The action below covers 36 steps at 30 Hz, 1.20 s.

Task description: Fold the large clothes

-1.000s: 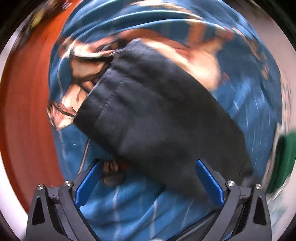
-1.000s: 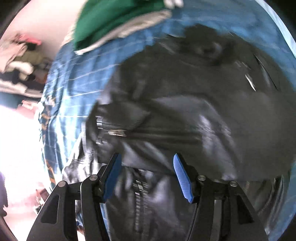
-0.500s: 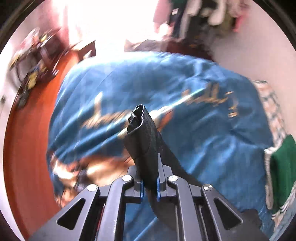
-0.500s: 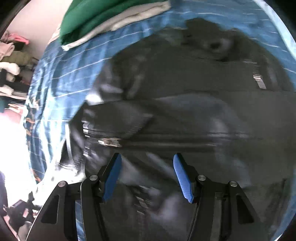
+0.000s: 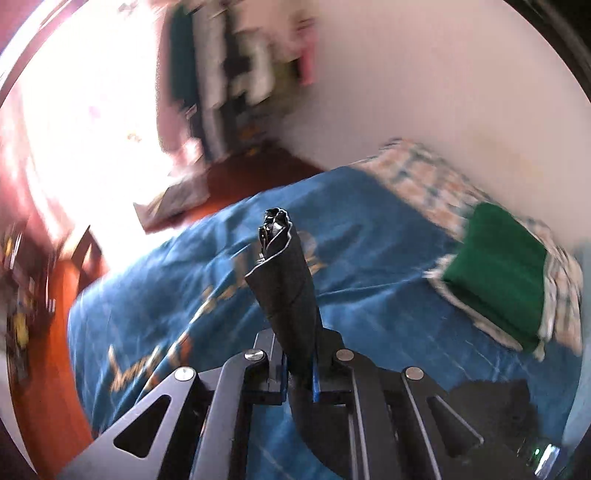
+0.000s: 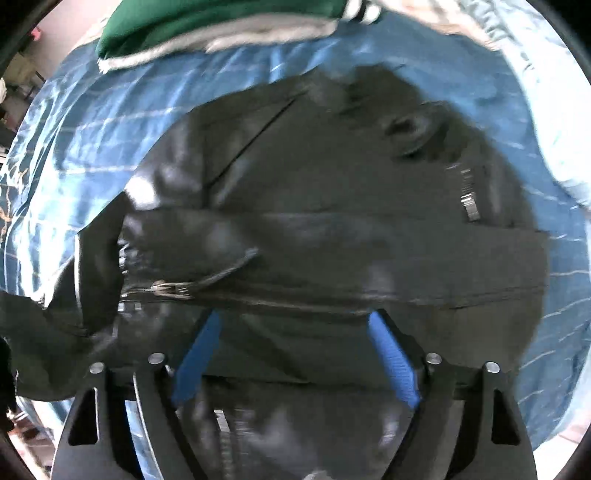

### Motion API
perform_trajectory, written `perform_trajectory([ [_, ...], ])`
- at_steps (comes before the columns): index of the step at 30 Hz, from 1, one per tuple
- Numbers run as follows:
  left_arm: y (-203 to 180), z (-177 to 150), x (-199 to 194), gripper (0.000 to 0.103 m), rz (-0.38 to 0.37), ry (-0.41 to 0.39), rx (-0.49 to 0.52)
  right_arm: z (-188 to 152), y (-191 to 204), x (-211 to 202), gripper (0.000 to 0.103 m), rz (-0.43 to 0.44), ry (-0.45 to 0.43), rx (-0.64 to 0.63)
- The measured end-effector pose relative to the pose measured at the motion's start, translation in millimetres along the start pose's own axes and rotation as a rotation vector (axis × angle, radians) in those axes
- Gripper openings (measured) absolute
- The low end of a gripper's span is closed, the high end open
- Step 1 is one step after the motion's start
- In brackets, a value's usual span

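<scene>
A black leather jacket (image 6: 332, 229) with metal zippers lies spread on a blue bedspread (image 6: 92, 122), filling the right wrist view. My right gripper (image 6: 295, 354) is open, its blue pads just above the jacket's middle, near the main zipper (image 6: 173, 286). My left gripper (image 5: 298, 373) is shut on the jacket's black sleeve (image 5: 286, 280), whose cuff end sticks up past the fingers, lifted above the bed. A part of the jacket body (image 5: 495, 402) shows low right in the left wrist view.
A folded green garment (image 5: 498, 273) lies on a checked pillow (image 5: 424, 173) at the head of the bed; it also shows in the right wrist view (image 6: 207, 18). A white wall, hanging clothes (image 5: 221, 74), red floor (image 5: 59, 369) and bright window surround the bed.
My left gripper closed on the sleeve and lifted it, swinging up toward the head of the bed. My right gripper stayed open and shifted slightly over the jacket.
</scene>
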<state>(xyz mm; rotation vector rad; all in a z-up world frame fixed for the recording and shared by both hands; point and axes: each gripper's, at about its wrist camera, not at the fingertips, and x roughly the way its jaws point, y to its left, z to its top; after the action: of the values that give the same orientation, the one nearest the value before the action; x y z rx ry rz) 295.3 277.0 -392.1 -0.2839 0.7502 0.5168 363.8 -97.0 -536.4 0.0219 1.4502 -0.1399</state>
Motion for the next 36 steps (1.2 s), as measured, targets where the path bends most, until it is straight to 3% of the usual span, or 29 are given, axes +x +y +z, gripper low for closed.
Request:
perform_trajectory([
  [4,-80,-8,-27,0.005,-0.106,-0.050,0.176,1,-47,-5,0.085,0.072,-0.009,0.083],
  [8,-177,-43,-51,0.005,-0.282,-0.024,0.323,-2,-113,-5,0.085,0.107,-0.002,0.195],
  [13,-312,-126,-78,0.005,-0.532,0.122,0.466,-24,-232,-2,0.085,0.082,0.016,0.354],
  [16,-383,-188,-82,0.006,-0.603,0.260,0.593,-44,-297,10,0.085,0.087,0.058,0.449],
  [18,-409,-227,-78,0.006,-0.605,0.341,0.660,-59,-333,18,0.085,0.095,0.092,0.508],
  [22,-420,-268,-65,0.014,-0.524,0.437,0.714,-82,-390,23,0.085,0.118,0.116,0.563],
  [24,-410,-269,-62,0.044,-0.547,0.490,0.666,-87,-407,21,0.085,0.143,0.116,0.570],
  [25,-403,-267,-60,0.085,-0.550,0.502,0.633,-88,-415,19,0.085,0.157,0.114,0.572],
  [26,-396,-263,-61,0.100,-0.548,0.501,0.610,-89,-420,17,0.085,0.169,0.111,0.573],
  [28,-379,-254,-66,0.100,-0.544,0.492,0.567,-86,-428,15,0.085,0.205,0.103,0.582],
  [32,-331,-220,-68,0.100,-0.428,0.437,0.477,-69,-430,11,0.085,0.356,0.088,0.599],
  [36,-262,-197,-45,0.100,-0.149,0.322,0.465,-35,-390,14,0.085,0.483,0.093,0.519],
])
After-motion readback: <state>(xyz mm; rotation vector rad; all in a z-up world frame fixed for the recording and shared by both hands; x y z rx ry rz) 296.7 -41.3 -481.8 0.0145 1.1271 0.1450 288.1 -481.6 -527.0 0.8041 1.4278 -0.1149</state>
